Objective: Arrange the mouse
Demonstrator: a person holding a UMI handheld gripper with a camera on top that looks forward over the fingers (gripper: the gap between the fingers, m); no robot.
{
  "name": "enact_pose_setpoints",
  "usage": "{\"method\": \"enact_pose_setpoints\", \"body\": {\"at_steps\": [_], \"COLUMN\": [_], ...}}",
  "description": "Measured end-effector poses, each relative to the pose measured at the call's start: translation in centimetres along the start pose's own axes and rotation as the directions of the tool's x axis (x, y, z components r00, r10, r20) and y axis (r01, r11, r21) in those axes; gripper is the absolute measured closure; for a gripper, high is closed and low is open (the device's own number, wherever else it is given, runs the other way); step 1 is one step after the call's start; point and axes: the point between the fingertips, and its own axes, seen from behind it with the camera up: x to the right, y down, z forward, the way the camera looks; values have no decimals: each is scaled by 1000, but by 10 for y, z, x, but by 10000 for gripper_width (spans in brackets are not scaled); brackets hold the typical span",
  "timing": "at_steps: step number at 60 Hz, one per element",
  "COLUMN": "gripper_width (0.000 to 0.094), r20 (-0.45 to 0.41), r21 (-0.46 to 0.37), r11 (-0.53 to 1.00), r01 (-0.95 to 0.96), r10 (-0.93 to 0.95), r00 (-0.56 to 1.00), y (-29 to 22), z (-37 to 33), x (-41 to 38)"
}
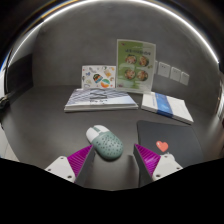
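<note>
A pale green and white mouse point(104, 142) lies on the grey desk point(50, 130), just ahead of my fingers and slightly left of the middle between them. A dark mouse pad point(170, 140) with a small pink heart point(162, 146) lies to its right, beyond my right finger. My gripper point(112, 166) is open, with its magenta pads point(80, 157) apart on either side of the mouse's near end. Nothing is held.
A striped book point(100, 99) and a white and blue booklet point(168, 106) lie further back. Two illustrated cards point(136, 65) stand against the grey wall. Wall sockets point(175, 73) sit to the right.
</note>
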Motion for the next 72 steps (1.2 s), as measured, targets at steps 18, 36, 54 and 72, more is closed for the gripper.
{"method": "enact_pose_setpoints", "body": {"at_steps": [18,36,54,72], "gripper_width": [193,522,536,536], "r20": [161,200,88,-123], "r21": [-43,-57,348,26], "r11": [999,998,932,990], "r01": [0,-20,-99,-138], "r10": [7,31,73,140], "r00": [987,979,993,983], "y": [-32,-38,-177,1], "z": [56,54,-92,-22], "x": [-12,-22,110,228]}}
